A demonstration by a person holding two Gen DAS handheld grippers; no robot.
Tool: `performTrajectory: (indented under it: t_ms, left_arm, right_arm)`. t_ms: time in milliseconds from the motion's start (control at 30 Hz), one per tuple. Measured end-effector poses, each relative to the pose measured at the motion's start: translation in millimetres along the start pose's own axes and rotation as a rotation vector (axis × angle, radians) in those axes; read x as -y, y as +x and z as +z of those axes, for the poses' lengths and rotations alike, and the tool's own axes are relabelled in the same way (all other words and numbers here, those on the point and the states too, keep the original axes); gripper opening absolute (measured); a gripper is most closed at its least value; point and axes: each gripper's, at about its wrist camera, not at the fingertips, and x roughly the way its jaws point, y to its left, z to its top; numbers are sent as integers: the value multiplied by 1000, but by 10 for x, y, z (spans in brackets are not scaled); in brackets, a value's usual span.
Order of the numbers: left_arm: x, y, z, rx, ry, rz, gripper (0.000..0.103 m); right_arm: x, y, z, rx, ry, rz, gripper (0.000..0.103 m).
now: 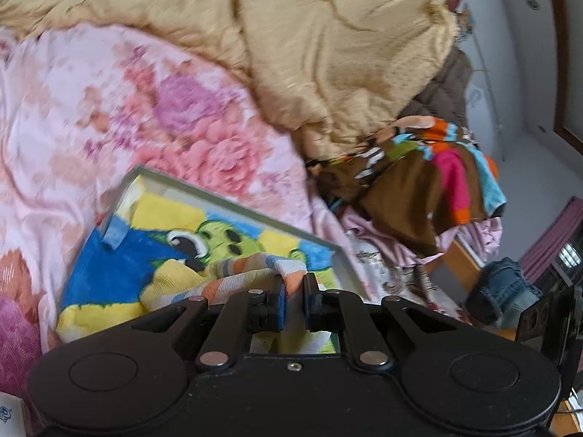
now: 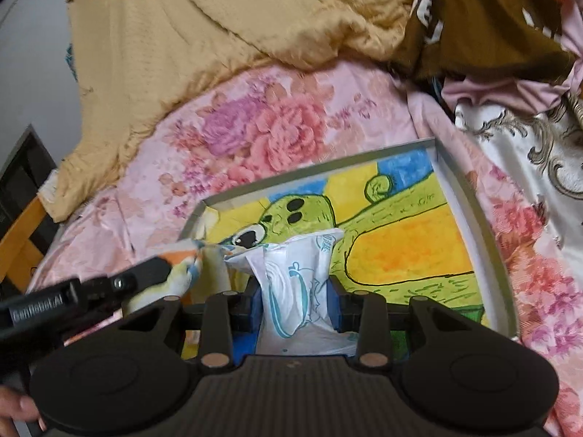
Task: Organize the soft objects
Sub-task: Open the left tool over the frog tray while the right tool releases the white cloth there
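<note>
My left gripper (image 1: 295,284) is shut on a bunched pastel striped cloth (image 1: 251,273) in orange, blue and white. It hangs just above a shallow grey tray (image 1: 233,196) lined with a cartoon picture of a green creature. My right gripper (image 2: 296,295) is shut on a crumpled white soft packet (image 2: 291,273) with blue print, held over the same tray (image 2: 328,158). In the right wrist view the left gripper (image 2: 167,266) comes in from the left with the striped cloth (image 2: 186,255) in its tips, close beside the packet.
The tray lies on a bed with a pink floral sheet (image 1: 109,109). A tan quilt (image 1: 328,36) is heaped behind it. A brown blanket with bright stripes (image 1: 419,182) lies to the right, and blue jeans (image 1: 503,284) sit lower down past the bed's edge.
</note>
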Motion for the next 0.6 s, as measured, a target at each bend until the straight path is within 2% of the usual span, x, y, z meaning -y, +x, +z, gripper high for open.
performTrajectory:
  t_ms: [167, 333, 433, 500, 600]
  left_arm:
    - [-119, 108, -112, -64, 8, 103, 12]
    - [-165, 147, -195, -110, 18, 171, 19]
    - [-134, 117, -212, -114, 36, 198, 30]
    - [-117, 81, -210, -117, 39, 209, 46]
    - [-115, 20, -200, -120, 27, 217, 56]
  right_arm:
    - [-100, 220, 45, -55, -21, -43, 42]
    - [-226, 306, 16, -91, -64, -82, 46]
    - [-243, 304, 4, -99, -64, -86, 55]
    - [-244, 274, 1, -101, -64, -86, 59]
    - [-221, 174, 13, -89, -66, -87, 65]
